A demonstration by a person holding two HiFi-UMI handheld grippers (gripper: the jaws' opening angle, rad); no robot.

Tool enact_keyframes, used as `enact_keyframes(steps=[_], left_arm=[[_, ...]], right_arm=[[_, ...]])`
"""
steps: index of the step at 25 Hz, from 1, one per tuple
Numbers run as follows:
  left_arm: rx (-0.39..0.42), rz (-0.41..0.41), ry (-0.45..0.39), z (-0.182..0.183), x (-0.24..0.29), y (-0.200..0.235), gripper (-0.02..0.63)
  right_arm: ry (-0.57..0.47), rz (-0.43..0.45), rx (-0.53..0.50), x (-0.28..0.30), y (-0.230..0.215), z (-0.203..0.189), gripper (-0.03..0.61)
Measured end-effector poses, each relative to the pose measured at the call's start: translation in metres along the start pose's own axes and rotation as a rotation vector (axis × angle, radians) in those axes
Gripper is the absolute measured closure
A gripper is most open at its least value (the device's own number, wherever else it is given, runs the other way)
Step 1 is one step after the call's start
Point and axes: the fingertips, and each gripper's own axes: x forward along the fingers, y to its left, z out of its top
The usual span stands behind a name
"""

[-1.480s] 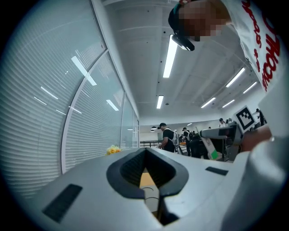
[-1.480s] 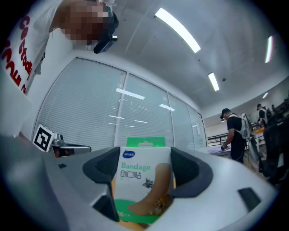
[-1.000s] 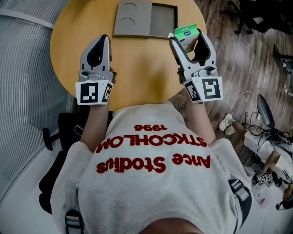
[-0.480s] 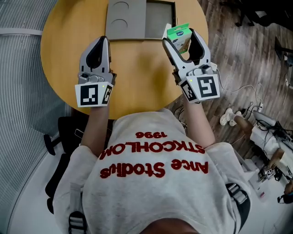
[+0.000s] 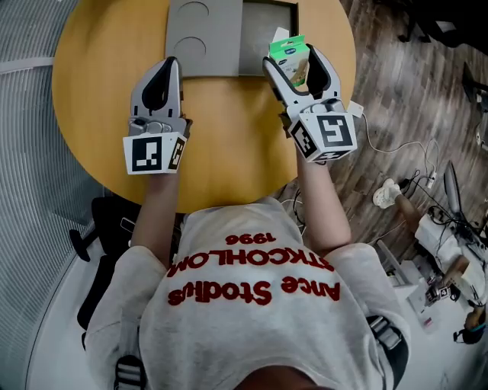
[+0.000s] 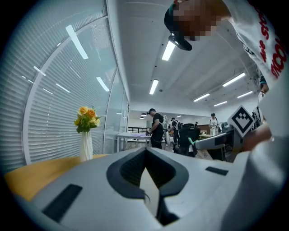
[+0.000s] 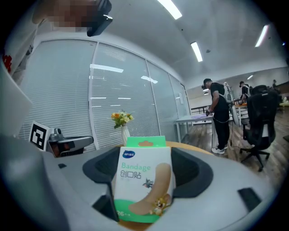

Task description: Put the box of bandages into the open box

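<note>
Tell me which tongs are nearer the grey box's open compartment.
Right. The right tongs, holding the bandage box, are at the open compartment's right edge; the left tongs sit by the lid half.

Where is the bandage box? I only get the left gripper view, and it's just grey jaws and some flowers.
Observer: The right gripper has it. The bandage box stands upright between its jaws.
Operator: Is it inside the open box yet?
Observer: Not yet. In the head view the open box lies at the table's far edge, and the bandage box shows at its near right corner, gripped.
Operator: So where's my gripper?
Observer: The left gripper is over the yellow table, its tip at the near edge of the grey lid.
</note>
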Motion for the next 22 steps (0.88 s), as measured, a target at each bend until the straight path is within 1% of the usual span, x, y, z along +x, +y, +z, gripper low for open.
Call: enact_keyframes(steps=[5,11,14,17,19,22], left_arm=[[-0.014,0.017,0.026,-0.021,0.018,0.01,0.615],[-0.036,0.022,0.048,-0.04,0.019,0.017,0.615],[-0.045,0.033,0.057,-0.045,0.014,0.022,0.615],[-0.049,0.041,0.065,-0.048,0.011,0.024,0.615],[-0.048,0.043,0.066,-0.047,0.01,0.024,0.615],[-0.046,0.048,0.065,-0.045,0.008,0.025,0.615]], right_arm=[[0.06,-0.015,0.003,0.04,-0.016,-0.027,0.221],[0.139,-0.059,-0.028,0.075,-0.028,-0.064,0.221],[0.231,-0.077,-0.061,0.088,-0.031,-0.088,0.221],[0.335,-0.089,-0.122,0.094,-0.032,-0.11,0.221],[0.365,-0.091,-0.15,0.095,-0.033,-0.114,0.221],[0.368,-0.089,-0.14,0.096,-0.034,-0.114,0.219]])
